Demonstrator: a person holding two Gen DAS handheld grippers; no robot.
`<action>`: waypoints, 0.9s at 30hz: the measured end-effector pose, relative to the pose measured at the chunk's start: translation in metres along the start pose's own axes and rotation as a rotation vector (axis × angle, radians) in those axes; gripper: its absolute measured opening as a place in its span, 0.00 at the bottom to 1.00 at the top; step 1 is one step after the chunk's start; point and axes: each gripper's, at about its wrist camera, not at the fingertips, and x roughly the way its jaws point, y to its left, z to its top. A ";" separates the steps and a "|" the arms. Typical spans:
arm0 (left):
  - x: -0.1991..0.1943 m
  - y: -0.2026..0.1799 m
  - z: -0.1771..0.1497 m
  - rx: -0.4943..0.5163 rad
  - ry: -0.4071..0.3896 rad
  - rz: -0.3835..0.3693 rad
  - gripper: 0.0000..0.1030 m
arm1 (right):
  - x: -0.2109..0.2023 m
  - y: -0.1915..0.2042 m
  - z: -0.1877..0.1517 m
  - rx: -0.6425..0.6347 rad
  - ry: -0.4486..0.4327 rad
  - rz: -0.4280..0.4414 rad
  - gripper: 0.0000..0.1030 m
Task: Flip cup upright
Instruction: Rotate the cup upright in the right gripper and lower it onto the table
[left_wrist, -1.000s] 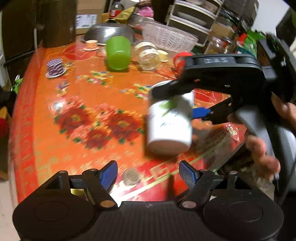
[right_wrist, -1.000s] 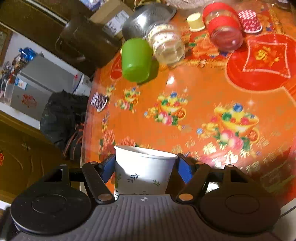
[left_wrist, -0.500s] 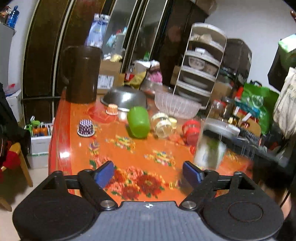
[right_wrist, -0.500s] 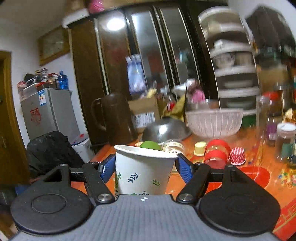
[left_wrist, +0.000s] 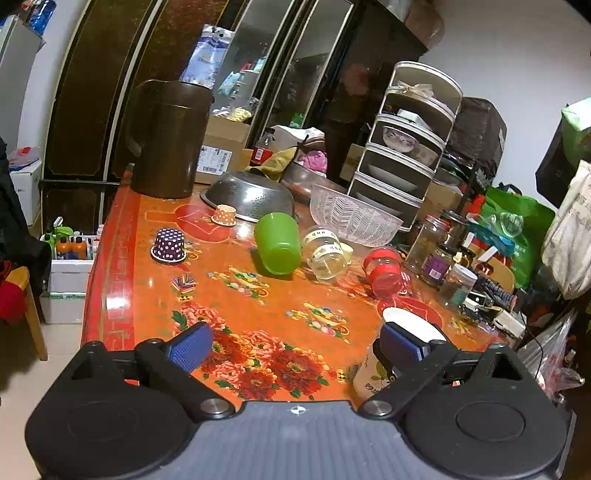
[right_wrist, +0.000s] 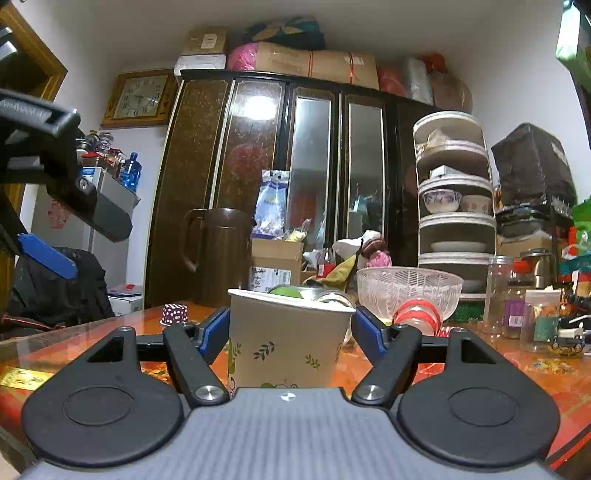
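A white paper cup with a green leaf print (right_wrist: 286, 343) stands upright, mouth up, between the blue pads of my right gripper (right_wrist: 290, 328), low over the orange flowered table (right_wrist: 517, 373). The pads sit against its sides. The same cup (left_wrist: 373, 369) shows in the left wrist view, partly hidden behind the right fingertip (left_wrist: 400, 345). My left gripper (left_wrist: 295, 345) is open and empty, just left of the cup. Its blue finger (right_wrist: 48, 256) shows at the left edge of the right wrist view.
On the table lie a green cup (left_wrist: 277, 243), a clear jar (left_wrist: 325, 251), a red-lidded jar (left_wrist: 384, 271), cupcake liners (left_wrist: 168, 245), a steel colander (left_wrist: 249, 195), a plastic basket (left_wrist: 352, 219) and a brown jug (left_wrist: 166, 138). Jars (left_wrist: 441, 256) crowd the right edge.
My right gripper has turned the cup from a tilted, downward-looking pose to level and lowered it to the table. My left gripper pulled back and tilted up.
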 end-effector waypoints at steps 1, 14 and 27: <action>0.000 0.002 0.000 -0.006 -0.002 -0.002 0.96 | 0.001 0.001 0.000 -0.010 -0.002 -0.002 0.71; 0.005 0.011 -0.005 -0.020 -0.008 0.013 0.96 | -0.001 0.013 -0.007 -0.042 0.051 0.011 0.90; -0.008 -0.003 -0.014 0.141 -0.043 0.100 0.97 | -0.034 -0.029 0.053 0.110 0.231 0.048 0.99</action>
